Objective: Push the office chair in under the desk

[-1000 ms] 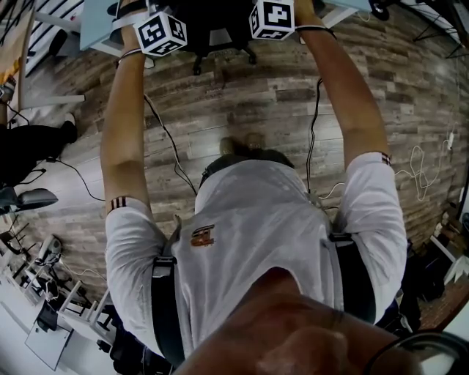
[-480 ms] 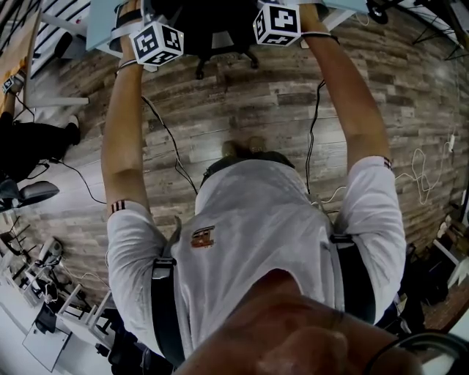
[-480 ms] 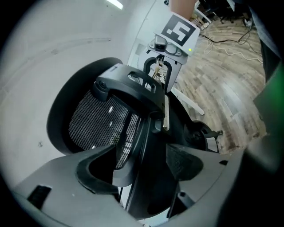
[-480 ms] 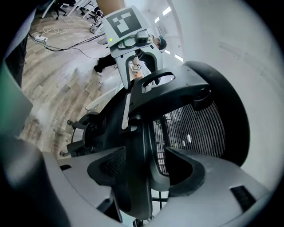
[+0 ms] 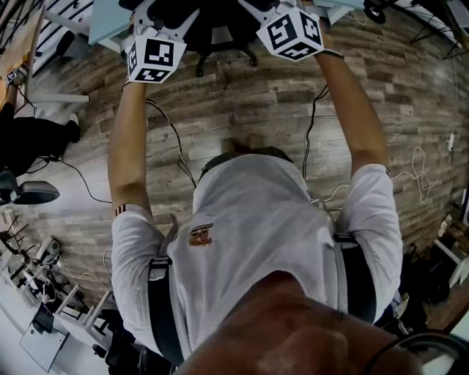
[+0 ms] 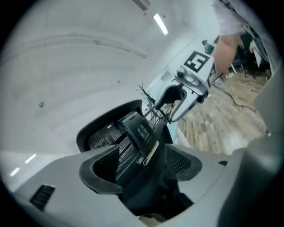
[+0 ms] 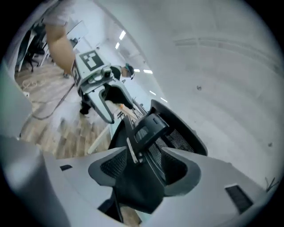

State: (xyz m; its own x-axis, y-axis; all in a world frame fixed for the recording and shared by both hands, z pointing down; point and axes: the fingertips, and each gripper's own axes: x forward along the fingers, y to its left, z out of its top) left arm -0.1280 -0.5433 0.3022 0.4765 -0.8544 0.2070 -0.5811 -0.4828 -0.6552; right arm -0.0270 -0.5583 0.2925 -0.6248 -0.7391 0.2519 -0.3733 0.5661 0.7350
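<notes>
The black office chair [image 5: 220, 29] stands at the top of the head view, its wheeled base [image 5: 223, 55] on the wood floor and its seat partly under the pale blue desk [image 5: 110, 18]. Both arms reach forward to its back. My left gripper [image 5: 167, 10] and right gripper [image 5: 258, 7] sit at either side of the backrest, tips cut off by the frame's top edge. In the left gripper view my left gripper [image 6: 142, 164] is open, the mesh backrest [image 6: 128, 133] between its jaws. The right gripper [image 7: 145, 168] is open too, around the backrest [image 7: 151, 137].
Black cables [image 5: 172, 146] trail over the floor behind each arm. Another chair's armrest [image 5: 29, 194] and a person in black [image 5: 37, 139] are at the left. White cable loops [image 5: 418, 168] lie at the right, and clutter [image 5: 51, 307] at the lower left.
Both grippers have tipped upward, their marker cubes turning to face the camera more. The arms have stretched slightly farther toward the desk, and the chair sits a little deeper under it.
</notes>
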